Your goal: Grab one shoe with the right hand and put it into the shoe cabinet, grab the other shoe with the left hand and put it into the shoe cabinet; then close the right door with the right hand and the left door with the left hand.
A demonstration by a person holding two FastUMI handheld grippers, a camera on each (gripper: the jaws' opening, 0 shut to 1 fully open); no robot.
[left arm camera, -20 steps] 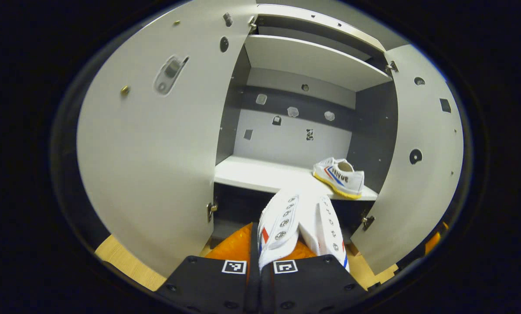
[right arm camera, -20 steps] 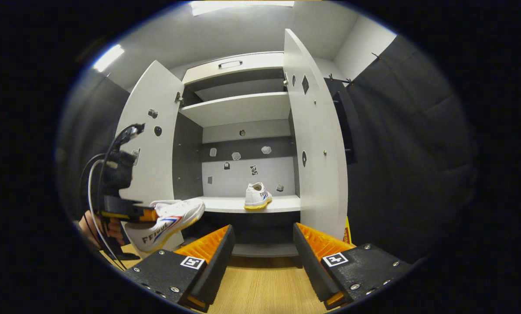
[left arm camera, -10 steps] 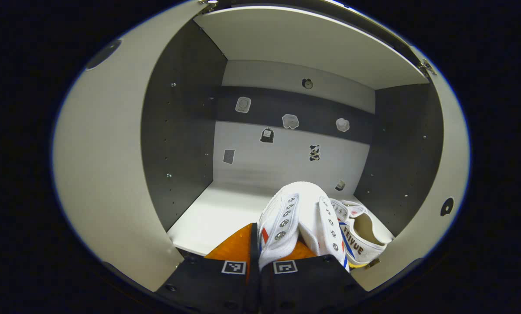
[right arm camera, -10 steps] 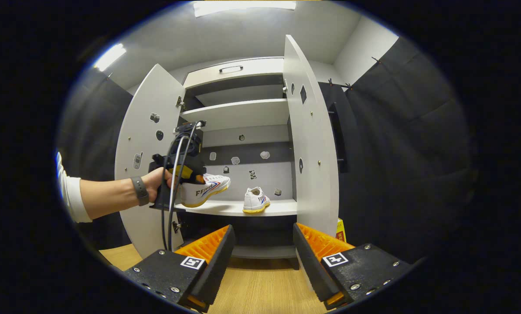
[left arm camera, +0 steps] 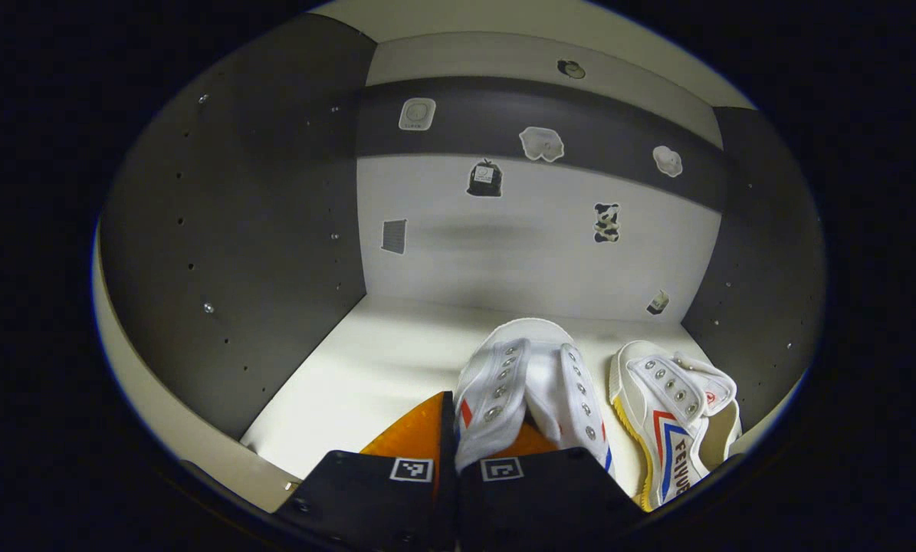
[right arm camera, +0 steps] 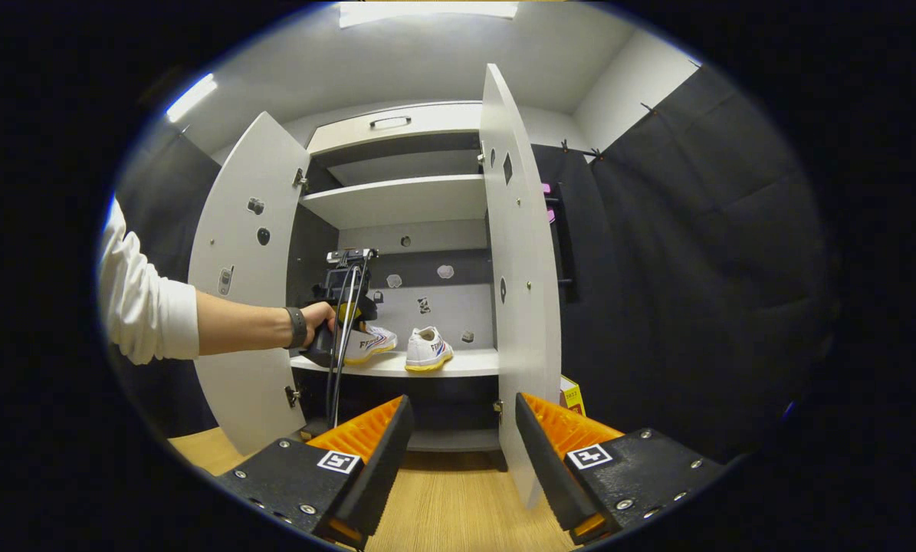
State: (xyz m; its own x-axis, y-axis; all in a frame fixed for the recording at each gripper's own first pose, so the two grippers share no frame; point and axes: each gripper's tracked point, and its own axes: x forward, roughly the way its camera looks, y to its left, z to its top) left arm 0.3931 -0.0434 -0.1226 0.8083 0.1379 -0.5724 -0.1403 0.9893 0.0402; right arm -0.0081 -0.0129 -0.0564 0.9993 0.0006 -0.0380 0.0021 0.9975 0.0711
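Note:
My left gripper (left arm camera: 458, 429) is shut on a white canvas shoe (left arm camera: 530, 383), gripping its tongue side, and holds it inside the cabinet just over the white shelf (left arm camera: 381, 368). The second white shoe (left arm camera: 676, 414) lies on that shelf to its right. In the right gripper view the left gripper (right arm camera: 343, 307), with a hand on it, holds its shoe (right arm camera: 367, 343) at the shelf (right arm camera: 458, 363) beside the other shoe (right arm camera: 428, 349). My right gripper (right arm camera: 458, 437) stands open and empty, well back from the cabinet. Both doors, left (right arm camera: 235, 284) and right (right arm camera: 515, 253), stand open.
A person's arm in a white sleeve (right arm camera: 147, 299) reaches in from the left. A wooden floor (right arm camera: 458, 498) lies under my right gripper. A small yellow box (right arm camera: 572, 395) sits behind the right door. The upper shelf (right arm camera: 396, 199) is bare. Stickers dot the back wall (left arm camera: 534, 230).
My left gripper has carried its shoe from in front of the cabinet deep into the compartment, down to the shelf beside the other shoe. My right gripper has stayed open, shifting slightly.

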